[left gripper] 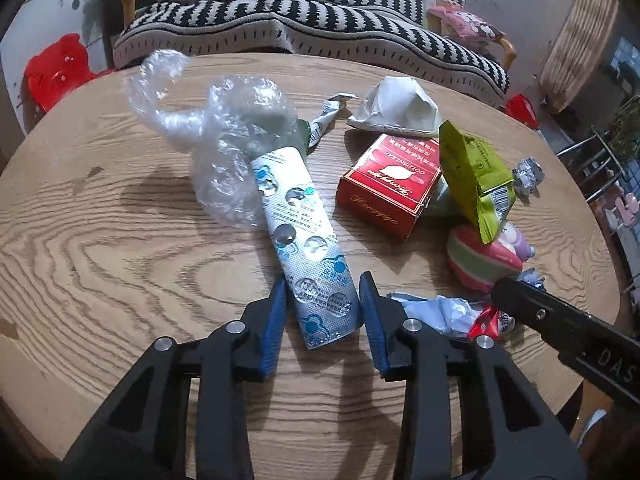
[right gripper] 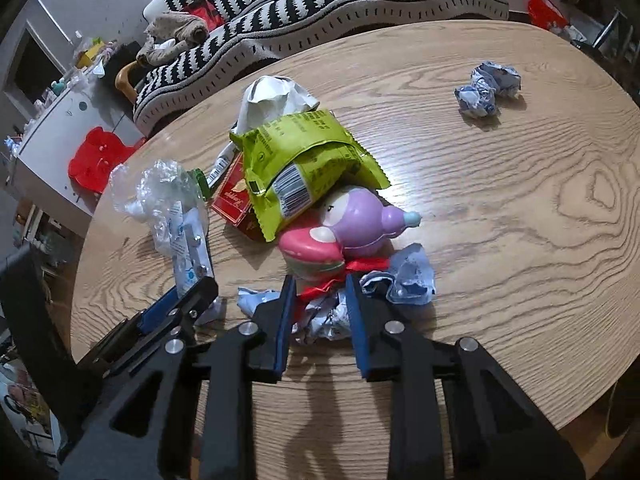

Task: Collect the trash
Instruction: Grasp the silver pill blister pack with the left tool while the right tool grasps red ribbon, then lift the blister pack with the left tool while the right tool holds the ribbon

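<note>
Left gripper [left gripper: 323,284] is spread wide in its own view, its blue pads either side of the near end of a blister pack [left gripper: 306,240] without pinching it. That pack lies flat on the table [left gripper: 100,240], long axis running from the jaws away and slightly left, far end tucked into a clear bag [left gripper: 224,132]. Right of it sit a red box [left gripper: 386,188], a green packet [left gripper: 472,176] leaning on it, white paper [left gripper: 400,108] behind, and a pink-and-purple toy [left gripper: 486,258]. A foil ball [left gripper: 528,174] lies beyond the packet. Bare wood spreads to the left up to the rounded edge.

Right gripper [right gripper: 320,284], in its view, is also spread, its pads flanking a crumpled wrapper [right gripper: 328,316] with red in it; contact cannot be told. Just beyond lies the toy [right gripper: 352,224], the green packet [right gripper: 304,160] open-mouthed toward the camera, contents unseen. Another wad [right gripper: 488,88] sits well apart on the far right, open wood around it. A striped sofa [right gripper: 320,8] stands past the far edge.
</note>
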Motion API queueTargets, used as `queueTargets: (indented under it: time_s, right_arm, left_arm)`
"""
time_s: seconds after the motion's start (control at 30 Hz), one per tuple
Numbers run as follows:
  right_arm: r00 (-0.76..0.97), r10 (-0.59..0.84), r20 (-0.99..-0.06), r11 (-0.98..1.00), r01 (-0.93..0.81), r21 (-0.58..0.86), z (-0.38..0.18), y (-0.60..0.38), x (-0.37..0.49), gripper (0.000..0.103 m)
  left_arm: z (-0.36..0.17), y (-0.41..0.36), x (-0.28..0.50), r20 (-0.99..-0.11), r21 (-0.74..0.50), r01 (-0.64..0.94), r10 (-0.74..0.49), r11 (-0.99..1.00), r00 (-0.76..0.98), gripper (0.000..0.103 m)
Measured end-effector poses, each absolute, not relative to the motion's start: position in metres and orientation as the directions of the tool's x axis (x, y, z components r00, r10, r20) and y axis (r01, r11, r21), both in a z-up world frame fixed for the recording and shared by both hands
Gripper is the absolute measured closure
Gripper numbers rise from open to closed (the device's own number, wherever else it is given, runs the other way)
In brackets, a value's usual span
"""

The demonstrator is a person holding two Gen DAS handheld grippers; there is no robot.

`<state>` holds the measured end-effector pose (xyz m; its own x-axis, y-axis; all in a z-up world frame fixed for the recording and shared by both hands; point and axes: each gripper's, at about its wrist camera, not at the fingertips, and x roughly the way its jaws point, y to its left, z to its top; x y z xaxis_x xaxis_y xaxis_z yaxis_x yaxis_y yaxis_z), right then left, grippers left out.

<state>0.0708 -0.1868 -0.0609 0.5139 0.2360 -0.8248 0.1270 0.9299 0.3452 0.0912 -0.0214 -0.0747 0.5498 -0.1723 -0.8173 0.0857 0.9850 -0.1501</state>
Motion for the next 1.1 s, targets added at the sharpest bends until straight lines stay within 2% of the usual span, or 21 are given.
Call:
queueTargets:
  time_s: [0.03,0.07,0.27,0.43,0.57,0.9,1.03,1.1]
  right_arm:
    - [0.519,0.238,-0.821,0.928,0.129,0.351,-0.059,-0.189,0.069,0.084]
    - [0.523,0.248,-0.816,0.925,0.124,0.36,-0.056,-0.19,0.068,0.102]
    - [0.572,0.26,-0.778,0.924,0.088,0.373,-0.035,-0.199,0.056,0.102]
    - [0.534,0.339,-0.774,0.892,0.079,0.445,-0.044,-0.207,0.057,0.102]
    - [0.542,0.352,-0.763,0.891,0.054,0.45,-0.042,-0.2,0.054,0.102]
    - [0.517,0.326,-0.791,0.921,0.015,0.389,-0.044,-0.173,0.055,0.102]
    - [0.531,0.267,-0.804,0.951,-0.012,0.308,-0.04,-0.164,0.052,0.102]
    - [0.543,0.237,-0.805,0.965,-0.036,0.259,-0.039,-0.161,0.048,0.089]
  left_arm:
    - [-0.072,-0.022,0.09,-0.816,-0.138,0.086,-0.162,0.987,0.555,0.068]
    - [-0.069,-0.021,0.088,-0.815,-0.126,0.087,-0.153,0.988,0.559,0.069]
    - [-0.054,-0.014,0.082,-0.816,-0.114,0.09,-0.145,0.989,0.56,0.072]
    - [-0.04,-0.005,0.071,-0.809,-0.135,0.098,-0.167,0.986,0.564,0.072]
    - [-0.03,0.0,0.06,-0.793,-0.126,0.119,-0.172,0.985,0.585,0.072]
    - [-0.026,0.02,0.055,-0.791,-0.132,0.11,-0.172,0.985,0.587,0.072]
    - [-0.028,0.024,0.055,-0.793,-0.131,0.106,-0.169,0.986,0.585,0.072]
    - [-0.029,0.023,0.055,-0.798,-0.124,0.11,-0.165,0.986,0.58,0.072]
